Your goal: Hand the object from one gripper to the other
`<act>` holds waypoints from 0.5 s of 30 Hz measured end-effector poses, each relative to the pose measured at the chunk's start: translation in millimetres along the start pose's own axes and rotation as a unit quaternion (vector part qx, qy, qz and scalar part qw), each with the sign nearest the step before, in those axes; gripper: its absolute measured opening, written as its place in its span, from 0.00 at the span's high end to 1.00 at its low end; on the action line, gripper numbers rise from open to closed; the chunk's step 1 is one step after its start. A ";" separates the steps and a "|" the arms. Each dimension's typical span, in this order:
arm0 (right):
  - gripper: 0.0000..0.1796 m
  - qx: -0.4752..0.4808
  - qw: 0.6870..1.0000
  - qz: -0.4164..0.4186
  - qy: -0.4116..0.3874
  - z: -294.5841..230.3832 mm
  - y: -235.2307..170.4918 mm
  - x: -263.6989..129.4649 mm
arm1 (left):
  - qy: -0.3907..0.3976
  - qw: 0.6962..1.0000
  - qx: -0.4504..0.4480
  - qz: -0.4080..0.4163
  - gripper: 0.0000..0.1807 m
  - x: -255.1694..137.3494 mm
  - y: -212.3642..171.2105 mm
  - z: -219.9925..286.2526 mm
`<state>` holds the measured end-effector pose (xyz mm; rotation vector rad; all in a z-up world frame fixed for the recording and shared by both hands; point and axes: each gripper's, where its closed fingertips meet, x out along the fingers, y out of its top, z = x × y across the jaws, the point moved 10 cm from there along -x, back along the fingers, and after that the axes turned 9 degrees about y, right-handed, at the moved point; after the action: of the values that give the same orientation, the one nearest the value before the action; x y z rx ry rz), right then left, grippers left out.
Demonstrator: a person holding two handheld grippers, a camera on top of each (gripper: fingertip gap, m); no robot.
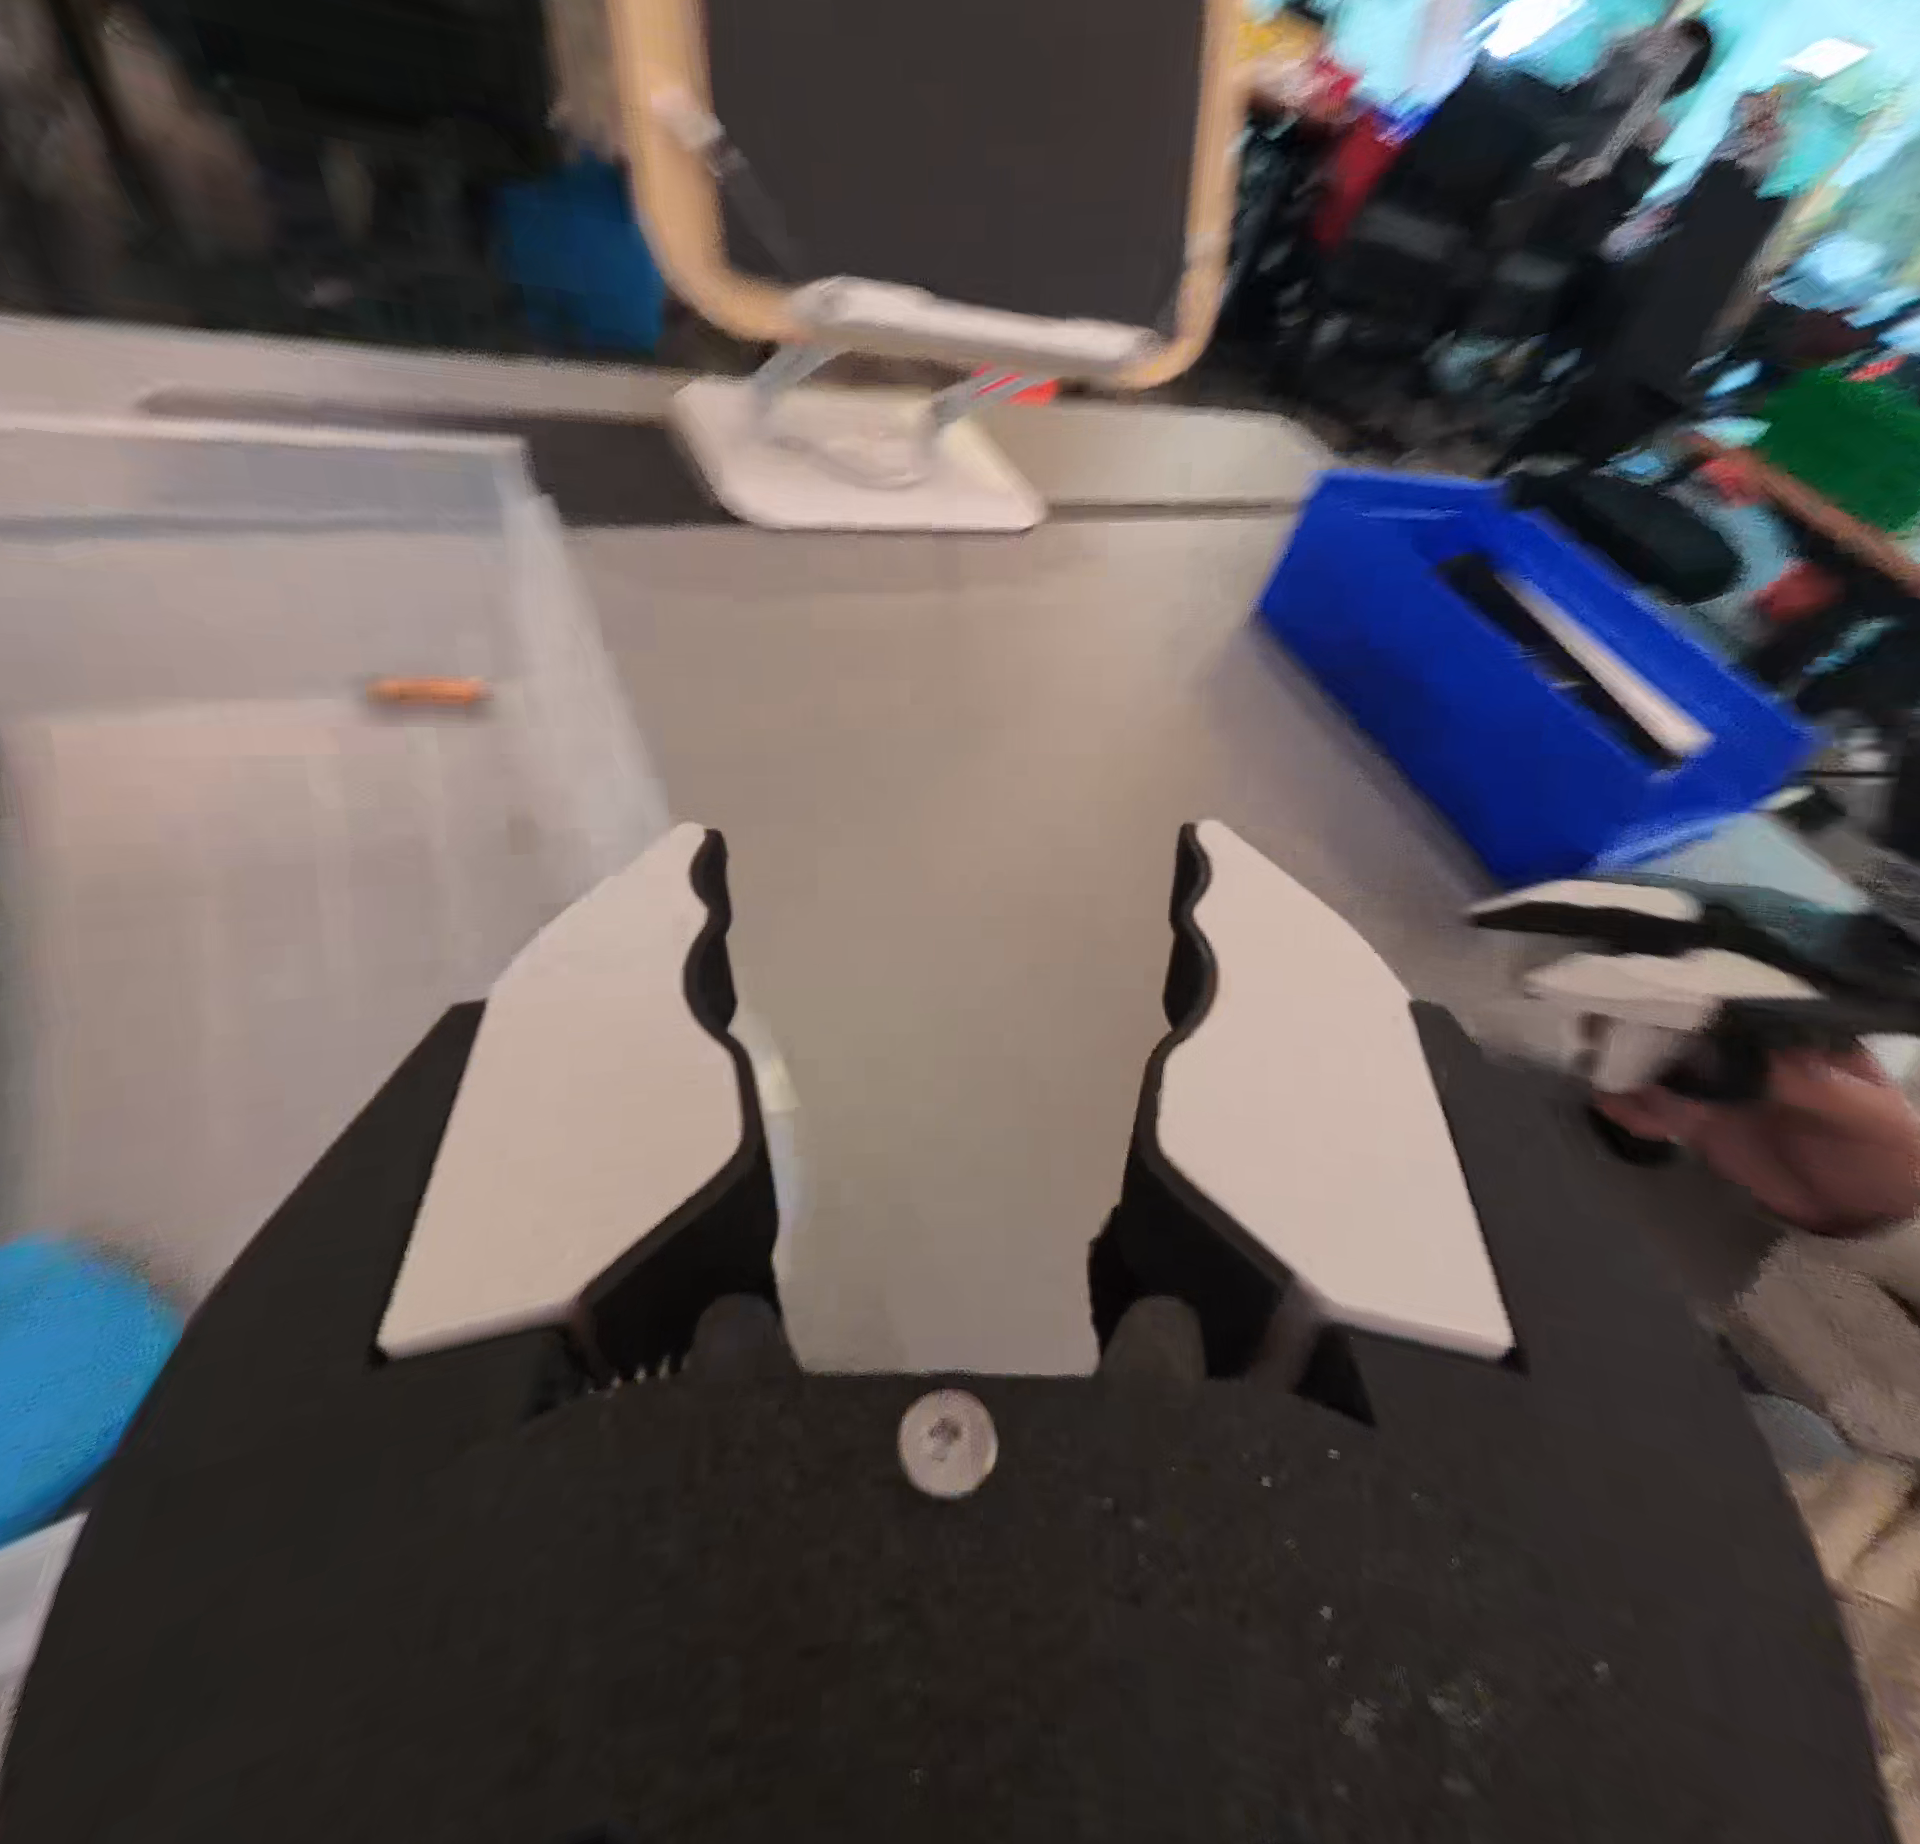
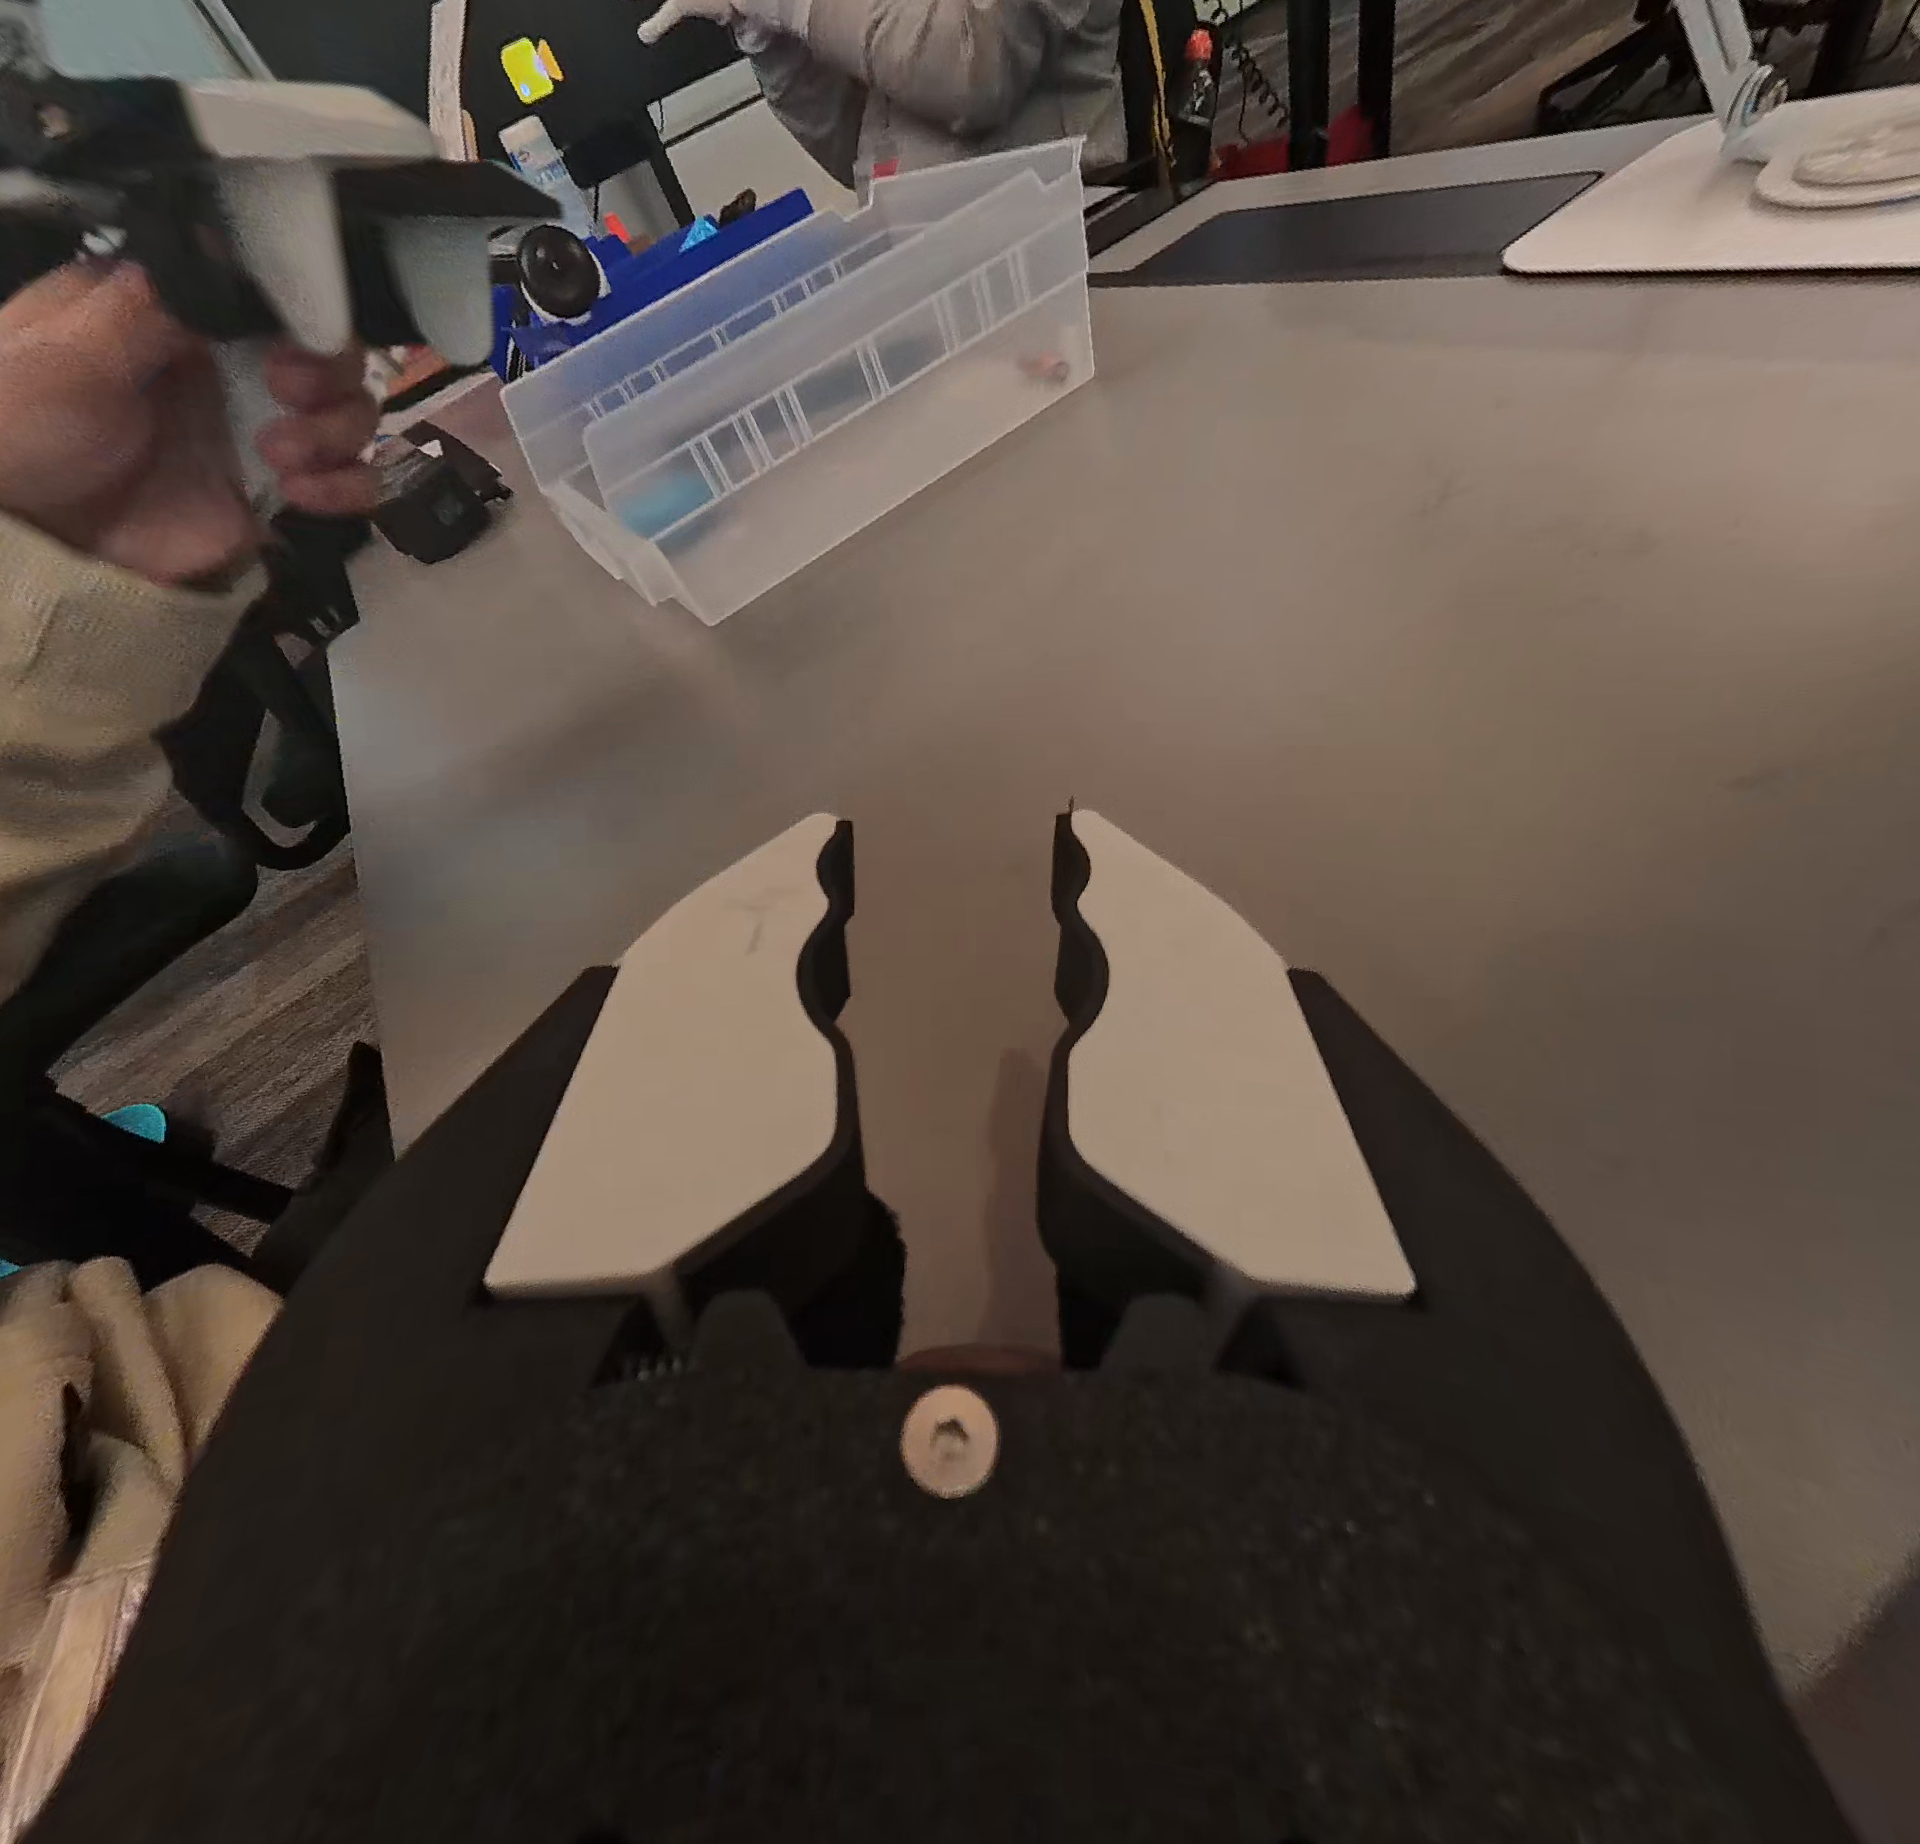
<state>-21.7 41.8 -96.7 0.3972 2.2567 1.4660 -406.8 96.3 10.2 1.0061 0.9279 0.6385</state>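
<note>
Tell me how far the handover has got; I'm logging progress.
Nothing looks done. The left gripper and right gripper are both open and empty above the grey table. A small reddish object lies in the clear plastic bin. Picking up and passing remain.

A lab or workshop: a wide grey surface (image 2: 1455, 651) carries a clear plastic parts bin (image 2: 821, 392) beyond the jaws to their left, a blue bin (image 1: 1517, 672) to their right, a white monitor stand (image 1: 862, 464) ahead, with cluttered equipment behind and a white-gloved person (image 2: 935, 18).
</note>
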 end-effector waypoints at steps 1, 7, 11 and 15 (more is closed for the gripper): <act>0.80 -0.003 1.000 0.002 0.001 0.5 1.0 1.8 | 0.029 0.999 -0.001 -0.033 0.54 7.9 8.0 -21.4; 0.79 0.022 1.000 0.020 0.006 8.0 15.6 24.3 | 0.124 0.982 -0.001 -0.141 0.55 113.1 40.4 -121.9; 0.79 0.027 0.999 0.017 0.009 9.4 21.5 39.8 | 0.151 0.961 0.003 -0.233 0.60 192.6 28.1 -158.3; 0.79 0.030 0.999 0.014 0.002 10.5 22.3 45.2 | 0.145 0.950 -0.011 -0.276 0.60 225.2 16.6 -164.3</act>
<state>-55.7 79.6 -88.6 0.4469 2.3102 1.4172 -444.1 353.9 -90.7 0.5924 1.3927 0.3207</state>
